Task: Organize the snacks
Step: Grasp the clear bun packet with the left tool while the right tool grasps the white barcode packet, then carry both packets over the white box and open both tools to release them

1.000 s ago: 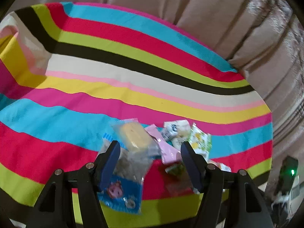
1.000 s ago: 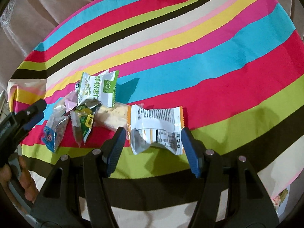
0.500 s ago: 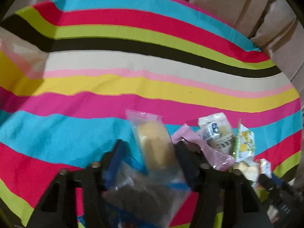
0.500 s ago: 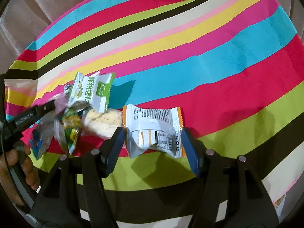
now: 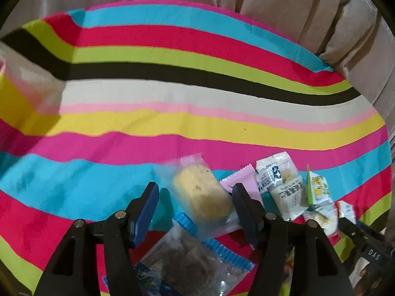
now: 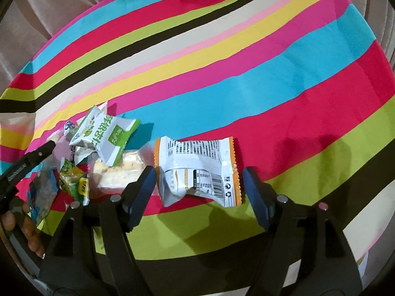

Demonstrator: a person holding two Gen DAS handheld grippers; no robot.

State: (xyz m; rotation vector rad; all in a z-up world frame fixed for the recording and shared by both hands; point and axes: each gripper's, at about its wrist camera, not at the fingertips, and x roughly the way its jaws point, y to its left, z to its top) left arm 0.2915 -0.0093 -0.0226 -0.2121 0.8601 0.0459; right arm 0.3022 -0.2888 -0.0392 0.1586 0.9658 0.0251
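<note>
Left gripper point(image 5: 195, 199) jaws have just been opening, now roughly half apart: the clear-wrapped yellow cake point(image 5: 201, 193) sits between the blue pads, tilted, its right side just beside or touching the right pad point(image 5: 243, 208), left pad clear of it, so no real grip. Below it, overlapping, lies the clear bag with blue crimped edge and dark crumbly filling point(image 5: 190, 264). Right gripper point(image 6: 198, 185) jaws have also just been opening, now wide: the white packet with orange crimped edges and a barcode point(image 6: 197, 170) lies flat on the cloth between the pads, a small gap each side, not held. Judgement: both are at set-down or re-grip of one snack each. To do it well, centre each pack between the pads before closing, pinch the filled body rather than the slippery seal flaps, and lift the cake clear of the blue bag so the two don't drag together. Outward: the remaining pile sits between the two grippers, with a pink wrapper point(image 5: 243, 181), a white sachet with black print point(image 5: 281, 180), a green-and-white pouch point(image 6: 106, 135) and a clear-wrapped pale cracker bar point(image 6: 118, 172), all overlapping. Everything rests on the striped multicolour tablecloth point(image 6: 246, 61), with plenty of bare cloth beyond for sorting. A hand point(image 6: 19, 224) shows at the right view's left edge, holding the left tool
</note>
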